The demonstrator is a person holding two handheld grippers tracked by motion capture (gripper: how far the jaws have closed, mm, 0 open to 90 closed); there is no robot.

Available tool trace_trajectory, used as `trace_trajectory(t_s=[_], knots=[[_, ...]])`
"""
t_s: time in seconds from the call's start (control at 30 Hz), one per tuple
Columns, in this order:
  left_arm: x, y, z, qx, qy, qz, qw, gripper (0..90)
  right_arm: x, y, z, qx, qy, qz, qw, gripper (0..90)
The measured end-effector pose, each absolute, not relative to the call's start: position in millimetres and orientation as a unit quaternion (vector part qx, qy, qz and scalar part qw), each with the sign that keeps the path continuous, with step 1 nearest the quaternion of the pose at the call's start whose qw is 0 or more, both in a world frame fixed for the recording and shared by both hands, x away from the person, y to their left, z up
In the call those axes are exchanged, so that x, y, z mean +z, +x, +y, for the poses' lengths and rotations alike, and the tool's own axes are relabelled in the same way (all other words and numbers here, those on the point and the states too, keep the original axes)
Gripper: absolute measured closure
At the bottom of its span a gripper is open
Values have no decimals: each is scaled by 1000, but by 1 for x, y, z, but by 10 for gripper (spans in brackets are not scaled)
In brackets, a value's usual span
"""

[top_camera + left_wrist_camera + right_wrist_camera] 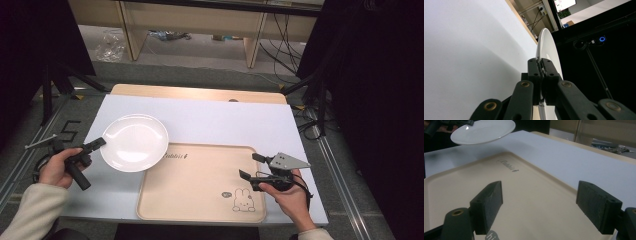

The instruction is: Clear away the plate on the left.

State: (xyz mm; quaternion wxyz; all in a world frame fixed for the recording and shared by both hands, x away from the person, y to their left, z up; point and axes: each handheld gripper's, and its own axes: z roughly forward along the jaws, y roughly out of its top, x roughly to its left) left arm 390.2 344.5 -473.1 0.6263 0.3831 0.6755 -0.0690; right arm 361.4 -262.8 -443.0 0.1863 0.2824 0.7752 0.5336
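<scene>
Left sleeve: cream cuff at the bottom left corner of the high view, nearest the camera, leading to the hand that grips the left claw's black handle.
Left claw (pixel 101 142): clamped on the near-left rim of the white plate; in the left gripper view its two black pads (pixel 534 72) meet on the rim's thin edge with almost no gap.
White plate (pixel 134 142): round and bare, held up off the surface; the right gripper view shows it hanging above the far left corner of the tray with its shadow on the white sheet below. From above, its right edge overlaps the tray's upper left corner.
Tray (pixel 200 175): beige, rectangular with rounded corners, lying flat on the near middle of the surface; a small line of script near its upper left, a rabbit drawing (pixel 243 200) near its lower right.
Right claw (pixel 252 166): jaws standing wide apart with nothing between them, poised over the tray's right side and pointing left across it, well apart from the plate.
Surface (pixel 225 122): covered by a white sheet, with a strip of light wood showing along the far edge.
</scene>
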Motion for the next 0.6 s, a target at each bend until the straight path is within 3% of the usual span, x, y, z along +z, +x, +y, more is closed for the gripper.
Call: trace_trajectory(t_s=[0.6], knots=[[-475,392,333,-83,399,668,623,861,-443,361,-263,524,287,781,185,223]])
